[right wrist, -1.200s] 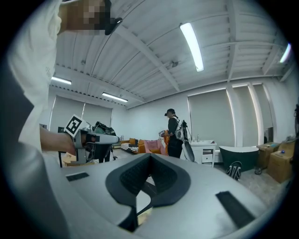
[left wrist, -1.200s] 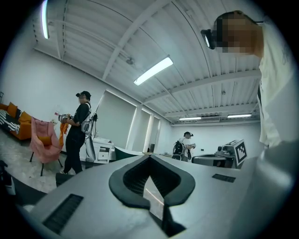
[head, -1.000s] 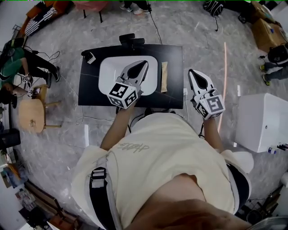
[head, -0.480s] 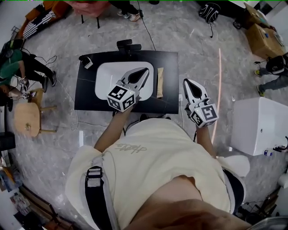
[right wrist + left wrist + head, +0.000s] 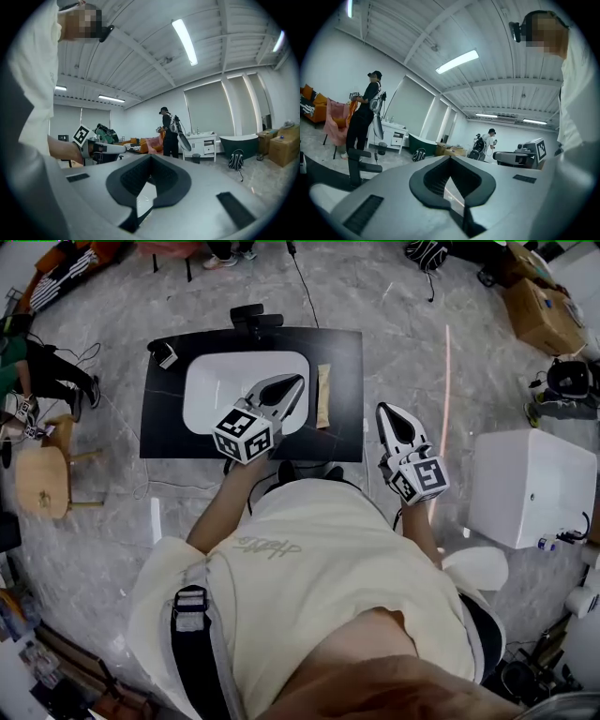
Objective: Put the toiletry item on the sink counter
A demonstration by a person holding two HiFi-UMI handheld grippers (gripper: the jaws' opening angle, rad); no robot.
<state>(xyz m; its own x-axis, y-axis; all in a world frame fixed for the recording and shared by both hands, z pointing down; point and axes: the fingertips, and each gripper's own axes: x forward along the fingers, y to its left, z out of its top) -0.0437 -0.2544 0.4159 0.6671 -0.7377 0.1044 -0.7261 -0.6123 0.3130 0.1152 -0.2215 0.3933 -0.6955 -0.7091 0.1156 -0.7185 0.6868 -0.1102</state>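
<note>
We hold the right gripper (image 5: 385,410) over the floor beside the counter (image 5: 347,362), its jaws pressed together with nothing between them. Our left gripper (image 5: 296,382), likewise closed and empty, hovers above the white sink (image 5: 211,381). The tan toiletry item (image 5: 323,397) lies flat on the black counter, just right of the sink.

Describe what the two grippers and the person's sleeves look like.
Both the left gripper and right gripper have pale grey tapered jaws lined with black pads, each carrying a white cube of black square markers. The person wears a cream short-sleeved shirt.
</note>
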